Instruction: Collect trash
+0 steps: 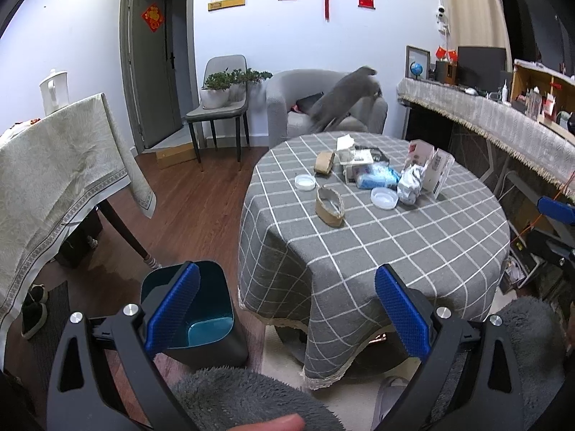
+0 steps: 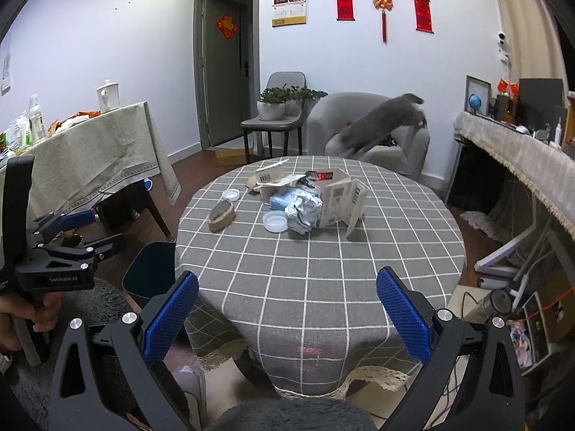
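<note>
L wrist view: left gripper held low w/ blue fingers spread wide, nothing between them; it sits off the near edge of the round table w/ grey checked cloth. Trash clustered toward far-middle of tabletop: squashed cardboard tape core nearest, second tape roll behind it, two white plastic lids, crumpled foil wrapper, blue-white packet, torn white carton upright at right side of pile. Dark bin w/ teal inside stands on wood floor just left of table, partly behind the left finger. Grey cat blurred on grey armchair beyond table. R wrist view: right gripper also low at near table edge, fingers wide apart, holding nothing. Same pile sits mid-table: tape core at left, lid touching foil wrapper, carton right of it, packet behind. Left gripper seen side-on at far left, gripped by a hand; its fingers apart. Bin on floor betw. that gripper and table, well clear of the trash pile.
</note>
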